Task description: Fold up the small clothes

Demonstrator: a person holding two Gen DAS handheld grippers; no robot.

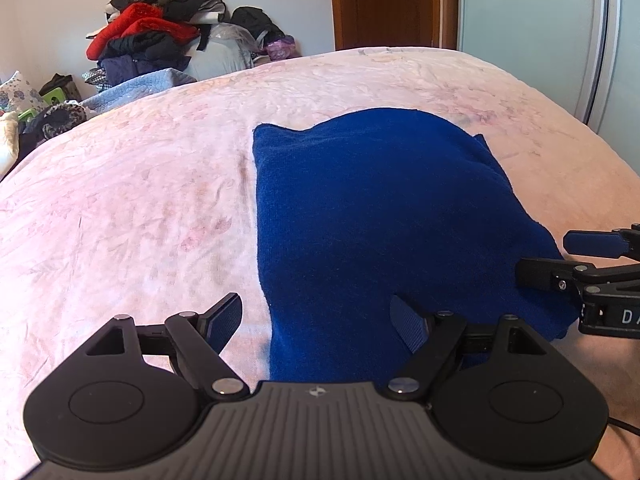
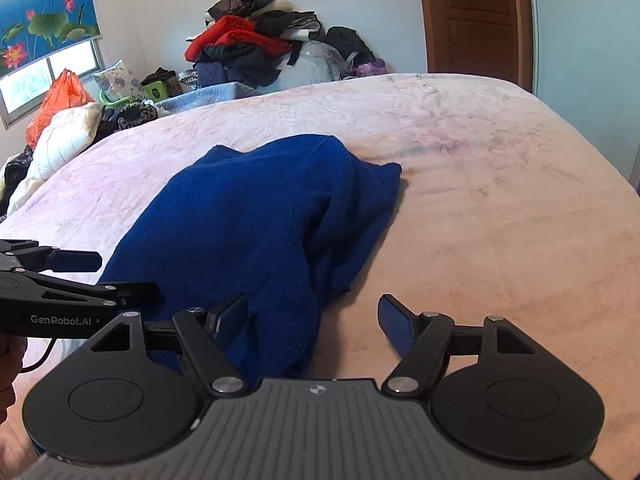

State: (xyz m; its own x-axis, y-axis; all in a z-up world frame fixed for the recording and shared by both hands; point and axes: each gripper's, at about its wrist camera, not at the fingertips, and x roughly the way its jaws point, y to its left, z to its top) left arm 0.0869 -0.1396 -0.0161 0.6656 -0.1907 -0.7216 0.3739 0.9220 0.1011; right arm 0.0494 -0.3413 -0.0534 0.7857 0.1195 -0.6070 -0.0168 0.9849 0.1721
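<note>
Mid-fold: blue cloth (image 1: 372, 216) lying part folded near the bed's (image 1: 132, 184) front edge. Left gripper (image 1: 316, 320) and right gripper (image 2: 314, 322) both wide open, holding nothing. Next, probably: grab near corners, fold over.

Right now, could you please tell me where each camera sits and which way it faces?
Left wrist: on the left hand-held gripper, facing along its open fingers over the blue garment on the bed.
Right wrist: on the right hand-held gripper, also open.
Shared: garment, bed, clothes pile, door, each other's gripper.
</note>
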